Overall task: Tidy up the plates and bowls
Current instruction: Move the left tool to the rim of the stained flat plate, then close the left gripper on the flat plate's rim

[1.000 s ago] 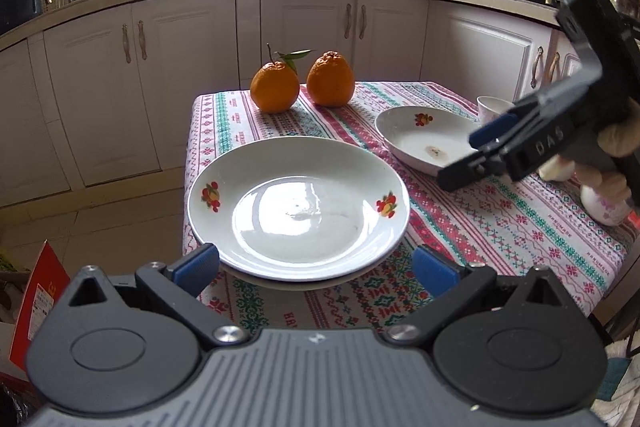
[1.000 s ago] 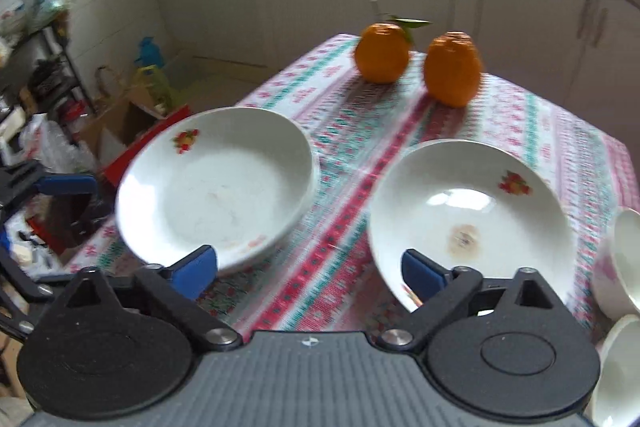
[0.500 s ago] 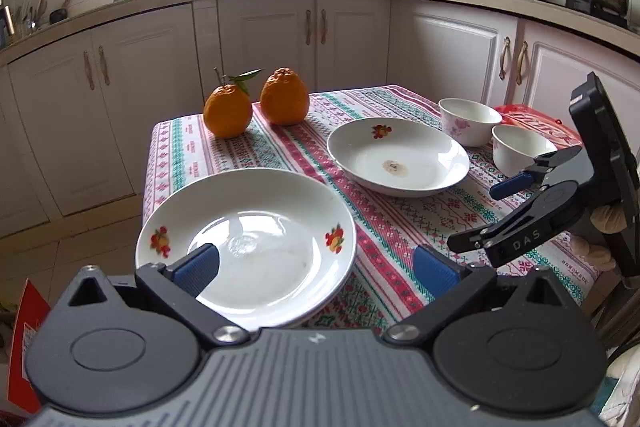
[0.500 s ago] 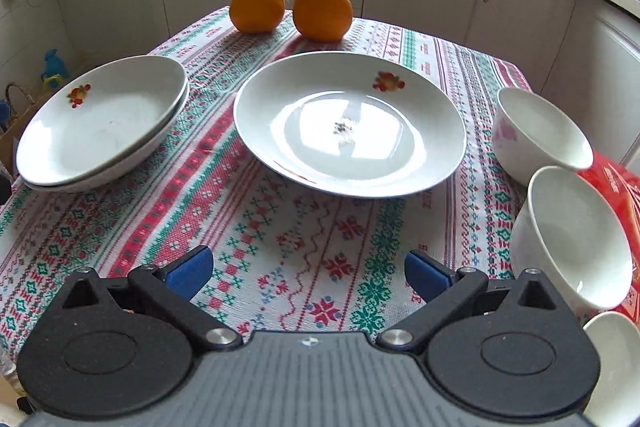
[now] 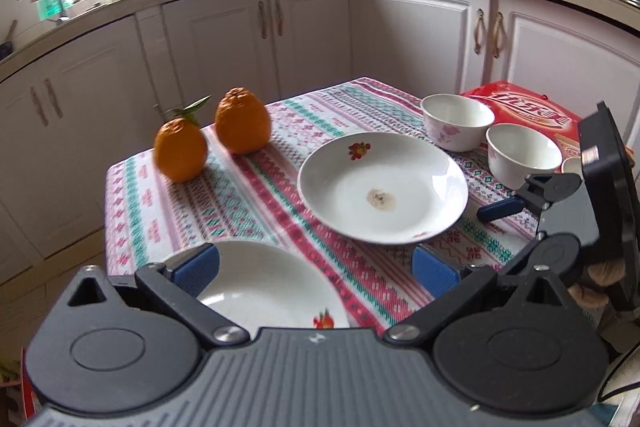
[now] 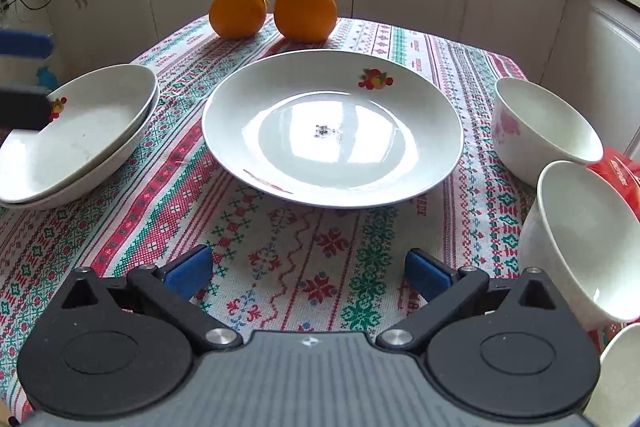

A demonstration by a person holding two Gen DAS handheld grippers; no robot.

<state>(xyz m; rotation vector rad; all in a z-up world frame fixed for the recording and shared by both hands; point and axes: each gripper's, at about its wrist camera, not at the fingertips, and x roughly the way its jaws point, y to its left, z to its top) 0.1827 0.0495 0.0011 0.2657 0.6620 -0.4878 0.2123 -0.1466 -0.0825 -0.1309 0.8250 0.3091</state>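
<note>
A single white plate with a fruit motif lies mid-table, seen too in the left wrist view as the plate. Two stacked plates sit at the left; in the left wrist view the stack lies just below my left gripper, which is open and empty. My right gripper is open over bare cloth, short of the single plate; the right gripper also shows in the left wrist view. Two white bowls stand at the right, and a third rim peeks in low right.
Two oranges rest at the far edge of the patterned tablecloth. A red package lies behind the bowls. White kitchen cabinets surround the table. A person's hand holds the right gripper.
The left gripper has drawn back and turned right, so the stack now lies under it. The right gripper swung from the stack to face the single plate. Both stayed open.
</note>
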